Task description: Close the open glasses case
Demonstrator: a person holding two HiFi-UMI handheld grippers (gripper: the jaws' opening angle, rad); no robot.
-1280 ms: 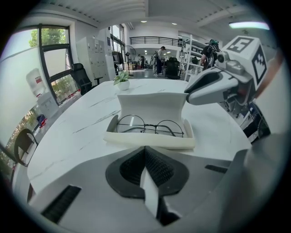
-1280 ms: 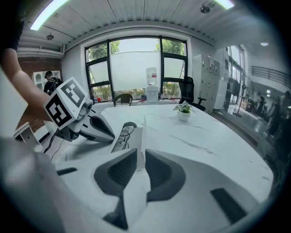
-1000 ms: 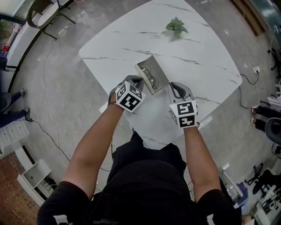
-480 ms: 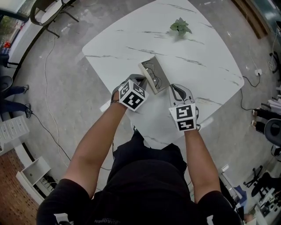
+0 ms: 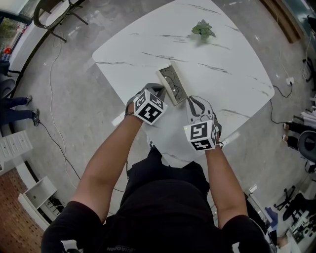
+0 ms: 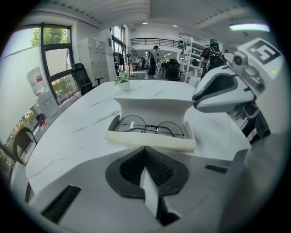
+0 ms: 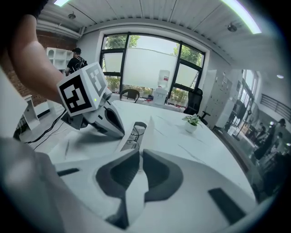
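Observation:
The open white glasses case [image 5: 172, 85] lies on the white marble table [image 5: 222, 59] with its lid raised. In the left gripper view its tray [image 6: 150, 140] holds round wire glasses [image 6: 150, 129], and the lid [image 6: 154, 108] stands behind them. My left gripper [image 5: 157, 91] is shut and empty, just short of the case's near left side; its own view shows the jaws [image 6: 145, 148] meeting in front of the tray. My right gripper [image 5: 190, 101] is shut and empty, close to the case's right side behind the lid. From the right gripper view the case [image 7: 136, 131] is seen edge-on beyond the jaws [image 7: 141, 153].
A small potted plant [image 5: 203, 29] stands at the table's far side. Chairs [image 5: 49, 15] and cables lie on the floor to the left, and a person's legs [image 5: 17, 106] show at the left edge. The table's near edge runs just below both grippers.
My right gripper has moved left and forward, closer to the case's lid side. The left gripper has stayed beside the case. From above the case looks narrower than before.

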